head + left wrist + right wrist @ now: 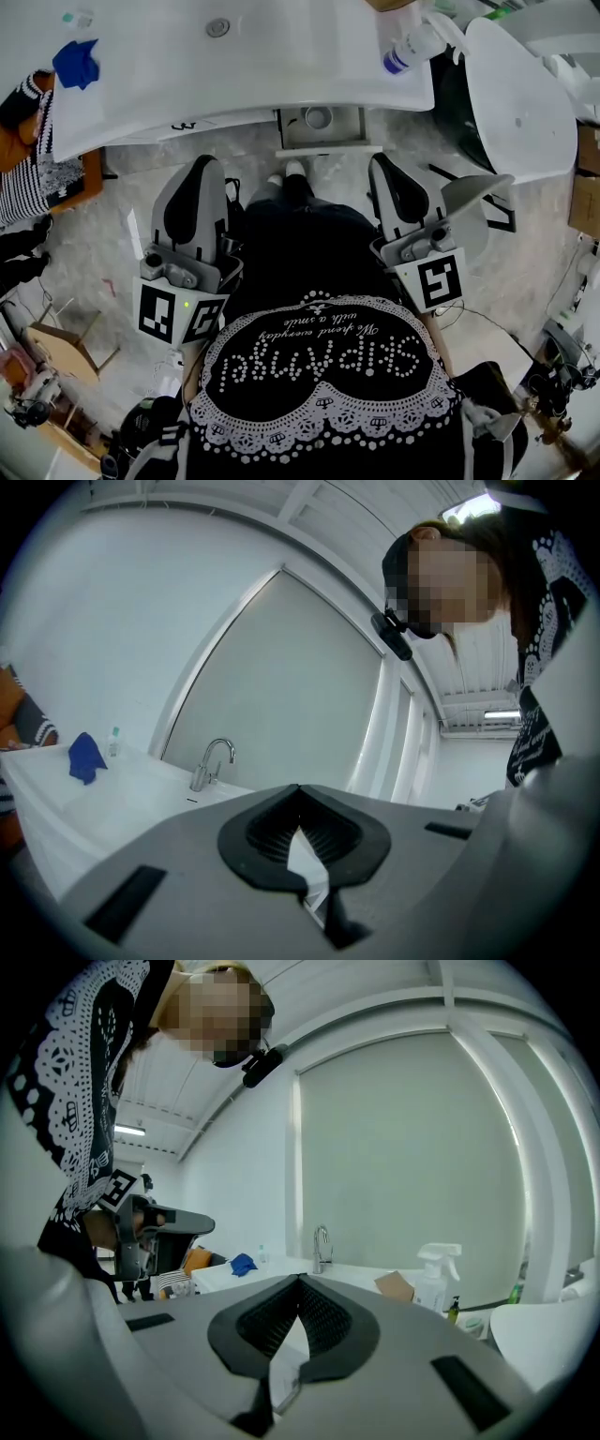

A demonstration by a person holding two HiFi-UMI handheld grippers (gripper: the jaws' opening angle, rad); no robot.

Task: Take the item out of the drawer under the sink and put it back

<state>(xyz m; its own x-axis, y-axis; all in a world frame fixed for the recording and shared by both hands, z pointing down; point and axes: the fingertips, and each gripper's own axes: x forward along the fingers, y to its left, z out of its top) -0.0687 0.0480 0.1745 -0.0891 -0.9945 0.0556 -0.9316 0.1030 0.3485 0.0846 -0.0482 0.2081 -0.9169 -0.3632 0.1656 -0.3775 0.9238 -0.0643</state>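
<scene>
The smooth white sink surface carries a crumpled blue cloth at far left and a white spray bottle at right. Under it, the open drawer holds a small round item. Below is a mottled grey floor. My left gripper and right gripper point toward the drawer, well short of it. Both have their ribbed black jaws pressed together, holding nothing.

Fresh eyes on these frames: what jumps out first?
The open drawer under the white sink counter, top centre of the head view, with a small round item inside. Below it, the left hand-held gripper and right hand-held gripper point toward it, both shut and empty. A blue cloth lies at the counter's left end, a spray bottle at its right.
</scene>
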